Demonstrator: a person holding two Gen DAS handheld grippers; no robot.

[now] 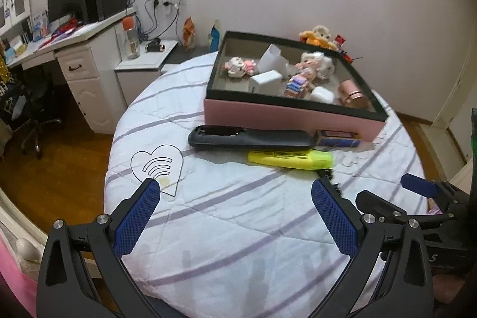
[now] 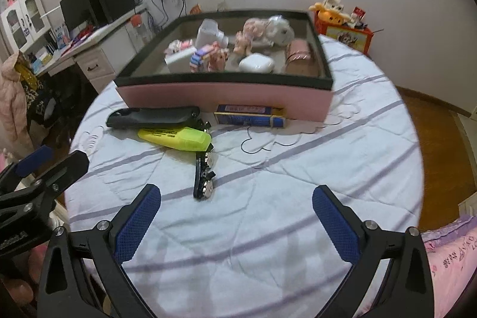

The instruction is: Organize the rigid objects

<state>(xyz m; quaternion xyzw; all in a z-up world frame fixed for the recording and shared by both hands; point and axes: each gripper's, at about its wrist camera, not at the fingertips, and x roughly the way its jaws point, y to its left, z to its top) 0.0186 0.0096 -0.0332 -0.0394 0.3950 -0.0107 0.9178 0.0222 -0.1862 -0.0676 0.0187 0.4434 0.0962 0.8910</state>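
Note:
A pink box (image 1: 286,116) (image 2: 223,97) with a black rim stands on the round quilted table and holds small toys, white cases and a copper-pink cylinder. In front of it lie a dark case (image 1: 250,136) (image 2: 152,116), a yellow highlighter (image 1: 290,158) (image 2: 176,137), a blue carton (image 1: 338,138) (image 2: 249,115) and a black metal tool (image 2: 204,173). My left gripper (image 1: 235,192) is open above bare quilt, short of the highlighter. My right gripper (image 2: 237,195) is open with nothing between its fingers, just right of the tool's near end. Each gripper also shows at the edge of the other's view.
A white desk (image 1: 77,49) with a monitor stands at the left, with a low cabinet and bottle (image 1: 131,39) beside it. A red box with plush toys (image 2: 342,26) sits behind the table. Wooden floor surrounds the table (image 1: 238,228); pink bedding (image 2: 447,258) is at lower right.

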